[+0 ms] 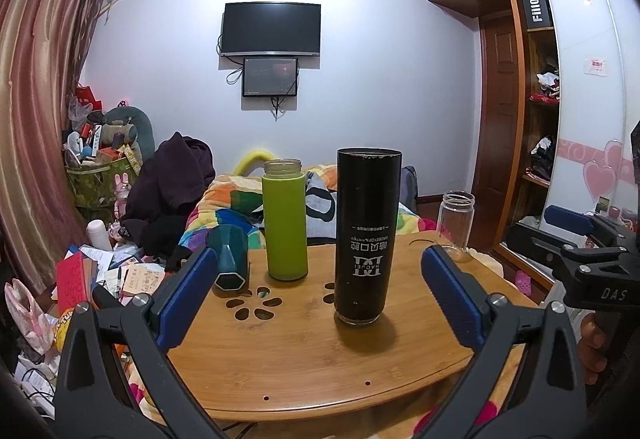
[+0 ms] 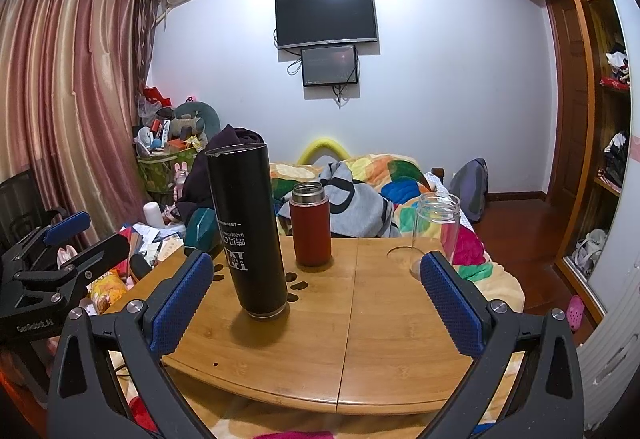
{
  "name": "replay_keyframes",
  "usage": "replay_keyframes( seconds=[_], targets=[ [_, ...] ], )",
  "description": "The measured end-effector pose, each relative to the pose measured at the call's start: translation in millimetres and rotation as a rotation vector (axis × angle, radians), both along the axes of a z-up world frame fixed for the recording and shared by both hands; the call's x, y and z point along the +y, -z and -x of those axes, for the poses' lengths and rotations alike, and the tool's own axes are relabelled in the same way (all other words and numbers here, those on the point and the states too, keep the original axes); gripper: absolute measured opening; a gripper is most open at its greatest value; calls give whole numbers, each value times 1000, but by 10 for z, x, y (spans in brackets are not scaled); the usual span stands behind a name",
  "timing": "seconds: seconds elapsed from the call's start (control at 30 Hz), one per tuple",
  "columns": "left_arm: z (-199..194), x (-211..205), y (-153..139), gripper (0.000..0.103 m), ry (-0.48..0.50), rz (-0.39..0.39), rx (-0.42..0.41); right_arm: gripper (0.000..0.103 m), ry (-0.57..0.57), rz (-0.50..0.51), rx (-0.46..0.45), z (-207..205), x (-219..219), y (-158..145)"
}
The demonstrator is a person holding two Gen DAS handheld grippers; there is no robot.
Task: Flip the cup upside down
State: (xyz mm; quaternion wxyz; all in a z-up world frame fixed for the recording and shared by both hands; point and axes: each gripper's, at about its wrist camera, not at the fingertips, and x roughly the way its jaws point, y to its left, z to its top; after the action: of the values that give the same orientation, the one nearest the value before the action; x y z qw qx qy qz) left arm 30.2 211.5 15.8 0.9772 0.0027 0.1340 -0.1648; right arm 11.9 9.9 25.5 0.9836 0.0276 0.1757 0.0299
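Observation:
A tall black cup (image 1: 366,235) stands on the wooden table (image 1: 304,351) with its printed logo upside down; it also shows in the right wrist view (image 2: 250,227). My left gripper (image 1: 320,303) is open and empty, its blue pads either side of the cup and short of it. My right gripper (image 2: 316,303) is open and empty, to the right of the black cup. In the left wrist view the right gripper (image 1: 576,239) shows at the right edge. In the right wrist view the left gripper (image 2: 60,239) shows at the left edge.
On the table stand a green bottle (image 1: 285,219), a dark teal faceted cup (image 1: 230,259) lying tilted, and a clear glass jar (image 1: 456,223). In the right wrist view a red bottle (image 2: 311,229) and the glass jar (image 2: 436,235) stand behind. A bed with a colourful blanket (image 2: 384,179) lies beyond.

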Motion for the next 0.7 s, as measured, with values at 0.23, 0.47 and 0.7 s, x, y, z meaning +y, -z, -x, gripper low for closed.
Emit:
replay_keyframes(
  seconds=[0.23, 0.47, 0.7],
  targets=[
    [14, -10, -9, 103, 7, -2, -7, 103, 0, 1, -7, 18, 6, -26],
    [16, -5, -13, 103, 11, 3, -6, 103, 2, 0, -8, 19, 10, -29],
    [6, -4, -9, 103, 17, 11, 5, 103, 1, 0, -8, 18, 7, -26]
  ],
)
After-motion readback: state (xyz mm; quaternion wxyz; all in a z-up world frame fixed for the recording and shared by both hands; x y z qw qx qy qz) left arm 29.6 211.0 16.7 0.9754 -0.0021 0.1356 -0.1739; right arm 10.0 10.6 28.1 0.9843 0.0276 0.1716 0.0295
